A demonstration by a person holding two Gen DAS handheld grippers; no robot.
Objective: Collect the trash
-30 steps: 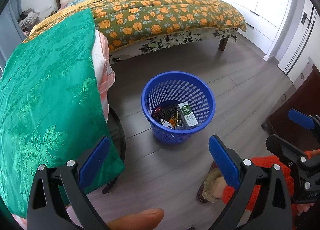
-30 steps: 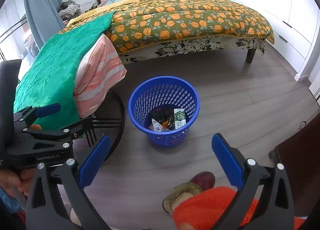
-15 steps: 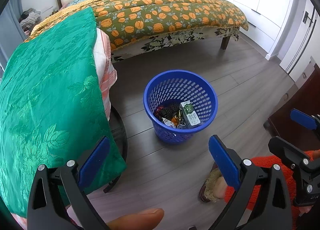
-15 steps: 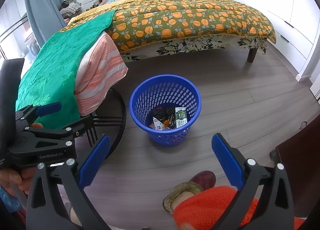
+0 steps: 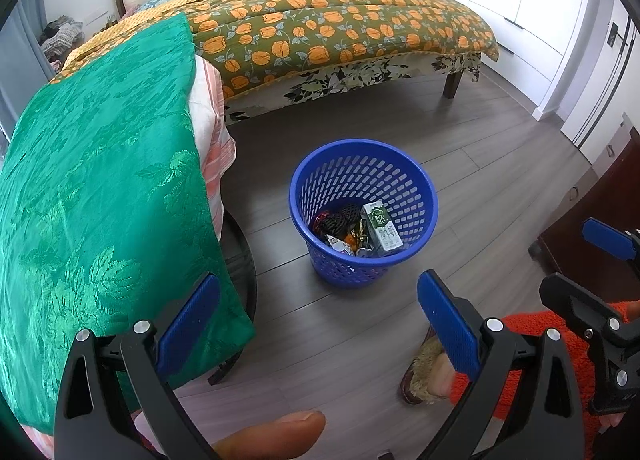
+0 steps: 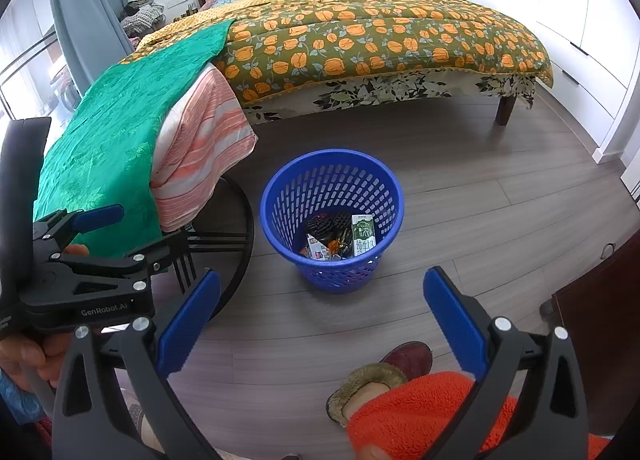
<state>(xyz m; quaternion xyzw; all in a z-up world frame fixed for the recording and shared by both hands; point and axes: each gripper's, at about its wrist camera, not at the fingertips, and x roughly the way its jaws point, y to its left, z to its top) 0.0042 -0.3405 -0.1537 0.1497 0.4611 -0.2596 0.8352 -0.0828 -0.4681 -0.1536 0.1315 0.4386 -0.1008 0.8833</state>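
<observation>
A blue perforated trash basket stands on the grey wood floor. Inside lie a green-and-white milk carton, a black mesh wrapper and several small wrappers. My left gripper hangs open and empty above the floor, on the near side of the basket. My right gripper is likewise open and empty, also short of the basket. Each gripper shows in the other's view: the left one at left, the right one at right.
A bed with an orange-flowered quilt fills the back. A green cloth over striped bedding drapes a round black stand at left. A dark cabinet stands at right. A person's slippered foot and orange sleeve are below.
Both grippers drew back and up slightly, so the basket sits a little farther off in both views. Both stayed open and empty.
</observation>
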